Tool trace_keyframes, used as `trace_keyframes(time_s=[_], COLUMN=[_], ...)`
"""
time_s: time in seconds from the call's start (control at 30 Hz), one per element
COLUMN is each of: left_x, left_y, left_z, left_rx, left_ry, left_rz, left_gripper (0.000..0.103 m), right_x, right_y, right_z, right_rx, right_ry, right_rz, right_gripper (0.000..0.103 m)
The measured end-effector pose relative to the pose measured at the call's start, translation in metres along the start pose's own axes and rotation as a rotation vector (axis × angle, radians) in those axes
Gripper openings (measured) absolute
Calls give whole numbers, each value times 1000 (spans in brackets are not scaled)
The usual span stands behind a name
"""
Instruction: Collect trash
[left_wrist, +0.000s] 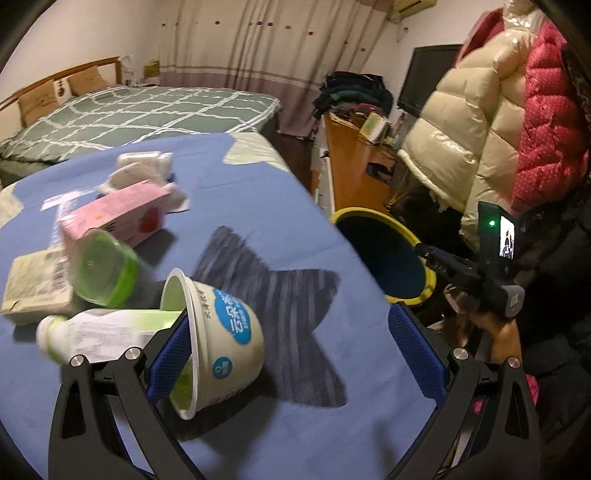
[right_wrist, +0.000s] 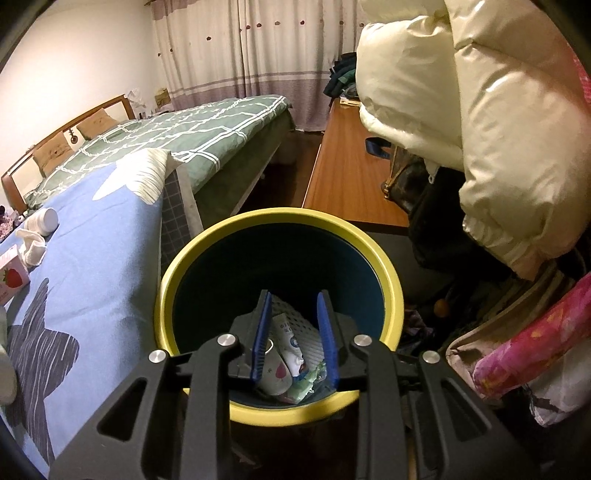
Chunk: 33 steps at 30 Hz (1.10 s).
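my left gripper (left_wrist: 295, 354) tips down over the blue bedspread (left_wrist: 295, 192), fingers spread wide; the left blue pad (left_wrist: 170, 354) sits at the mouth of a toppled paper cup (left_wrist: 221, 332), not pinching it. left of the cup lie a white plastic bottle (left_wrist: 92, 336), a green-lidded tub (left_wrist: 103, 269) and a pink carton (left_wrist: 118, 218). my right gripper (right_wrist: 293, 339) angles into the round yellow-rimmed bin (right_wrist: 391, 284), jaws slightly parted, empty, above crumpled wrappers (right_wrist: 291, 354).
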<state>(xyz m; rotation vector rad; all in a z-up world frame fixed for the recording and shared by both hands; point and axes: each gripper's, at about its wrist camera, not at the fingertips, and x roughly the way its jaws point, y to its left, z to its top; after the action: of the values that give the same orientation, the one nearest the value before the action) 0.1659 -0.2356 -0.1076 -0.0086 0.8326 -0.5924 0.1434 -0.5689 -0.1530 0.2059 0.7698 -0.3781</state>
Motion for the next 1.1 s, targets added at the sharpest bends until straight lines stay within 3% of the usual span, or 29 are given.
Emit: trace_keyframes(time_s=[0.27,0.4,0.7,0.93,1.1], left_x=[35,22,-42,-62,-52], left_y=[-40,-42,-19,11,47], left_z=[11,10,11,-22,-42], left_rx=[93,103,82,65,-31], left_ry=[41,20,-76,-63,2], left_rz=[-23,-18,28,117,164], left_gripper=[98,98,98,98,98], right_x=[-9,-11,-8,-12,-14], right_y=[-10,-14,-11,-6,3], right_z=[-3,-6,-12,-12,-11], right_rx=[20,28,36,35,17], right_ry=[-14,-16,-9,-19,-24], right_rz=[6,10,46,74,94], right_gripper=[26,26,27,27,28])
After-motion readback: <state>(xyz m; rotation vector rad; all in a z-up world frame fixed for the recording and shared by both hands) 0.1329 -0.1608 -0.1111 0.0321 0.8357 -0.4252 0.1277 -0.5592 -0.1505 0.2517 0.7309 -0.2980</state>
